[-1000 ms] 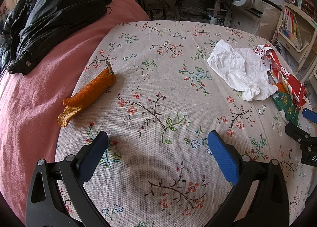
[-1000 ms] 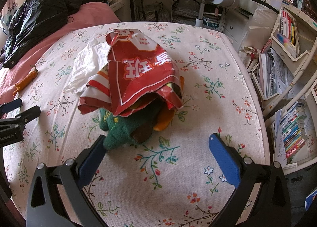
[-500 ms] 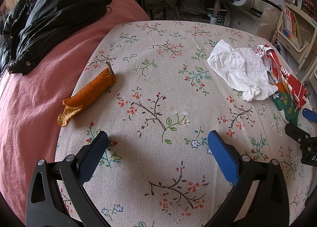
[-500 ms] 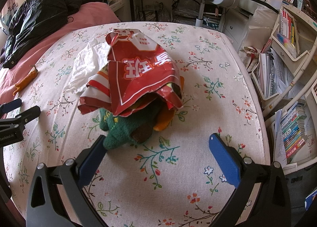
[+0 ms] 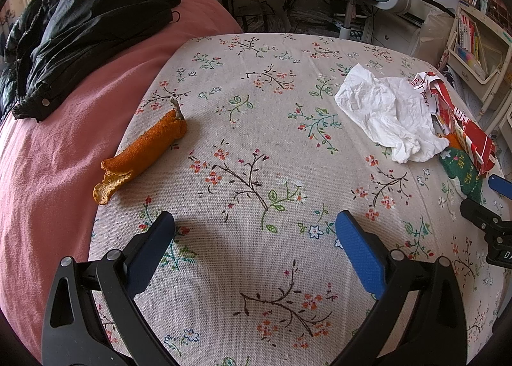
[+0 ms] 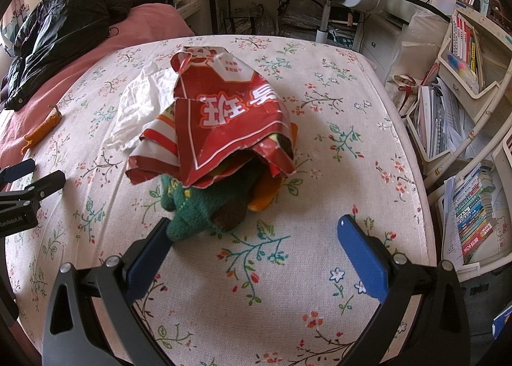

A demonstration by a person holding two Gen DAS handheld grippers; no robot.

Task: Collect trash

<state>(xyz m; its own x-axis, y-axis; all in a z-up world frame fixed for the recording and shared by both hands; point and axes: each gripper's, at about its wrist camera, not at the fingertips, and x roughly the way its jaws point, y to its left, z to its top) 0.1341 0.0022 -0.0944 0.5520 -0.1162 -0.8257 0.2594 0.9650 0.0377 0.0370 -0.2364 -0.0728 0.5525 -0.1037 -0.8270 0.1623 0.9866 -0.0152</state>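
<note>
Reaching with jaws wide and empty, the right gripper (image 6: 254,231) may drag the green knitted piece (image 6: 188,215) along with the red wrapper (image 6: 224,119) at frame centre, while the orange peel (image 5: 140,151) at left-frame sits near the desk (image 5: 256,270) edge.

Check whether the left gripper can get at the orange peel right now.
Probably yes: the left gripper is open, and bare tablecloth lies between it and the orange peel, ahead to its left.
</note>
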